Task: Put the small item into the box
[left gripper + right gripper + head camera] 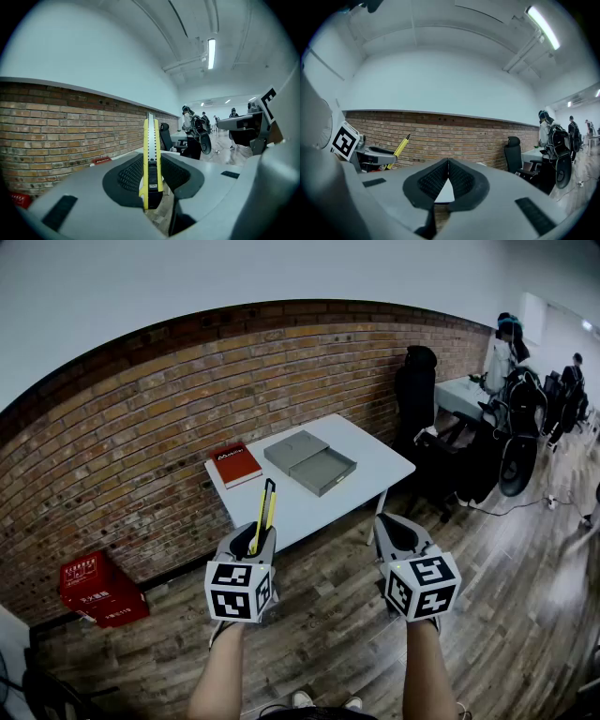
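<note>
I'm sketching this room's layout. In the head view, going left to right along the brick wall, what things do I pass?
Red crate → red book → open grey box → black office chair → person at the far desk.

Cool, even light from long white fluorescent ceiling tubes (211,53) fills my three views with only soft shadows and a pale sheen on the wooden plank floor (525,549), while fisheye lenses bow the red-brown brick wall (187,418) into an arc and blacken the gripper views' corners.
</note>
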Demonstrator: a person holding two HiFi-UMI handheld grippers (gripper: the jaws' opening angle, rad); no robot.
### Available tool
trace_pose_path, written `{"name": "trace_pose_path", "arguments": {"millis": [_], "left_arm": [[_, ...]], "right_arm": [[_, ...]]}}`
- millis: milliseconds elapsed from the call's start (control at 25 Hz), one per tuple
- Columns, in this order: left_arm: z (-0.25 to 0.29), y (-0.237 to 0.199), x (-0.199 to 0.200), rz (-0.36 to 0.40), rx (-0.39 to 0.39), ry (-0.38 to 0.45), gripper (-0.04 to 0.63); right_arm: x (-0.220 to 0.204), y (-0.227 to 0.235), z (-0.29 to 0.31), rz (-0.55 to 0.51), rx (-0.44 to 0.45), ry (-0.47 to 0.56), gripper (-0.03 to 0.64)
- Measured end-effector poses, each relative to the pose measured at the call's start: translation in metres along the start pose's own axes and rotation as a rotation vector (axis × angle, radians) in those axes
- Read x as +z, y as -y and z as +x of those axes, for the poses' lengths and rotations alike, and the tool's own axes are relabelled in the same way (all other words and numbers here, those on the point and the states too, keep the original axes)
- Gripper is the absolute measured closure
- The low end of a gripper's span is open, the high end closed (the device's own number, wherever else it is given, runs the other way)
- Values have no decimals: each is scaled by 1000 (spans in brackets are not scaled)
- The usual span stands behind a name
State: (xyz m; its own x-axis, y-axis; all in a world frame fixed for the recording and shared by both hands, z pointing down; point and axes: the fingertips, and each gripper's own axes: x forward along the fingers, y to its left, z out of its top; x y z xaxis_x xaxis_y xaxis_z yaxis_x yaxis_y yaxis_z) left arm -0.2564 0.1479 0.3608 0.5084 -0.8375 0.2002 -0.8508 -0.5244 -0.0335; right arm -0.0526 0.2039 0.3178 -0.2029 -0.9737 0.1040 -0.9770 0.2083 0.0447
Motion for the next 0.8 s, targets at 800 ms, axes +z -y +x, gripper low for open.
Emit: {"name": "trace_pose_path", "arguments": {"millis": [800], "left_arm": [[45,-21,-7,8,-28,-19,465]], "right_arm": [[-11,7,47,-10,-23,-19,597]]}}
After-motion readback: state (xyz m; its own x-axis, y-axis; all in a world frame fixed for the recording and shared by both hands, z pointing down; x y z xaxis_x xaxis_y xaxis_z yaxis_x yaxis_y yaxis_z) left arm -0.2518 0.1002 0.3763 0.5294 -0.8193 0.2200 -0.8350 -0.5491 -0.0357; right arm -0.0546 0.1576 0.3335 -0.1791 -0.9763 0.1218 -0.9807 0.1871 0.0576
